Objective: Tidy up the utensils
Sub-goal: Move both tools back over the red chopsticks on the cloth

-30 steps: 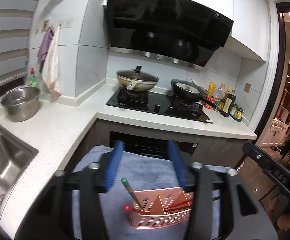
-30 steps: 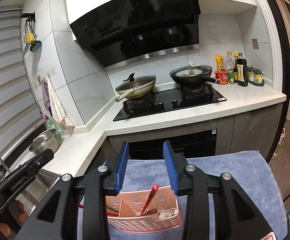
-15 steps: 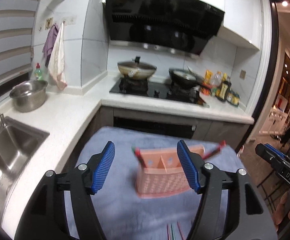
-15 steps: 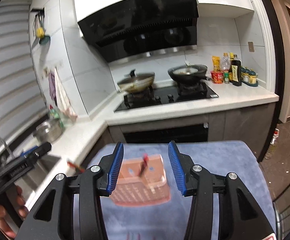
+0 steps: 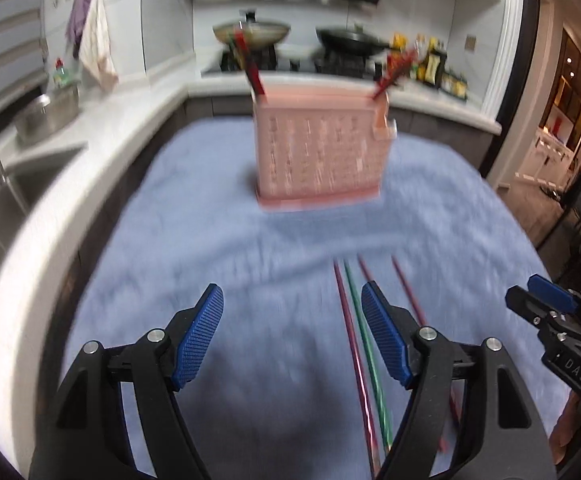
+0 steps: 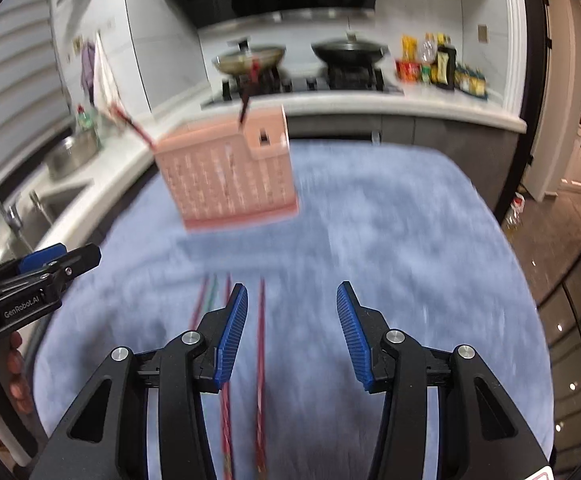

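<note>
A pink slotted utensil holder (image 5: 322, 156) stands upright on a blue towel (image 5: 210, 240), with red and green chopsticks sticking out of its top; it also shows in the right wrist view (image 6: 230, 176). Several loose chopsticks (image 5: 354, 344), red and green, lie on the towel in front of it, also seen in the right wrist view (image 6: 260, 360). My left gripper (image 5: 292, 336) is open and empty, low over the towel just left of the loose chopsticks. My right gripper (image 6: 292, 332) is open and empty, just right of them. Both views are motion-blurred.
A white L-shaped counter (image 5: 102, 112) holds a steel sink (image 5: 10, 192), a steel bowl (image 5: 46, 114), a hob with two pans (image 6: 298, 60) and sauce bottles (image 6: 438, 66). A doorway opens at the right (image 5: 562, 112).
Both grippers have pulled back from above the holder and dropped low over the towel. The holder now stands farther ahead, and loose chopsticks have come into view near the fingers.
</note>
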A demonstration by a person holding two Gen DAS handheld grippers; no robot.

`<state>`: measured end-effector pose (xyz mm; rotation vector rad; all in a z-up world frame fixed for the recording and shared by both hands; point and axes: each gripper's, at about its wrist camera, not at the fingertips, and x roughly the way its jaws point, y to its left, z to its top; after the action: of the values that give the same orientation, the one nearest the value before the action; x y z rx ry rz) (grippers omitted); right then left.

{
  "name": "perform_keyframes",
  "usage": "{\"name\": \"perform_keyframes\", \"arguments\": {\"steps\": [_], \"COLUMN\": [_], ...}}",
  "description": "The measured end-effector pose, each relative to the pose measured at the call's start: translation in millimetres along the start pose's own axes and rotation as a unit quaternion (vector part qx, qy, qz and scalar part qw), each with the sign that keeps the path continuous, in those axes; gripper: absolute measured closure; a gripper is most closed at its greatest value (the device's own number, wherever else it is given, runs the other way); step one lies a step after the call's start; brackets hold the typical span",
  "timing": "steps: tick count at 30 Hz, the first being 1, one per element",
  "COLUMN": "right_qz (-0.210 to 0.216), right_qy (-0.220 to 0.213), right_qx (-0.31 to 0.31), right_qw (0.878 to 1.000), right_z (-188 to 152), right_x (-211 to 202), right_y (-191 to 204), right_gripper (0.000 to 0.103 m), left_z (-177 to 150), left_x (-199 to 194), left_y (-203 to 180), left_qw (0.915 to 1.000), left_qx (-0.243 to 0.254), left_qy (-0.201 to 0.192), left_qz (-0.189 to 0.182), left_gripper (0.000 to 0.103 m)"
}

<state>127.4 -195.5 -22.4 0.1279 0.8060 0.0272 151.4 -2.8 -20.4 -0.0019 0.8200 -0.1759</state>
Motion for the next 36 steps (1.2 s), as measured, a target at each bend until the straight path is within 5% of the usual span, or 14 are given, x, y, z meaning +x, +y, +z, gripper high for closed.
{"name": "perform_keyframes", "arguments": {"steps": [8,17,25,36], "right_qz": [-0.010,0.000,0.008,0.013], "right_qy": [0.059,0.074,0.096,0.108], "right_qx": [-0.011,-0.015,-0.021,-0.027], "right_qw": [0.998,0.997,0.995,0.994], "right_z": [-66,-89,-101,-110], "right_x": [8,5,11,18], "right_y": [4,13,18,20], "right_gripper": [0.057,0.058,0.080,0.088], "left_z": [-58,-82,-93,-100], "left_x": [10,8,7,5], "left_y": [-5,-3,-7,-26], "left_qw": [0.9981,0.9968,0.9955,0.9941], "left_qx": [-0.001,-0.016,-0.012,0.019], "left_qy": [0.061,0.078,0.092,0.099], "left_qz": [-0.004,-0.005,-0.020,-0.040], "left_gripper": [0.035,0.035,0.035,0.035]}}
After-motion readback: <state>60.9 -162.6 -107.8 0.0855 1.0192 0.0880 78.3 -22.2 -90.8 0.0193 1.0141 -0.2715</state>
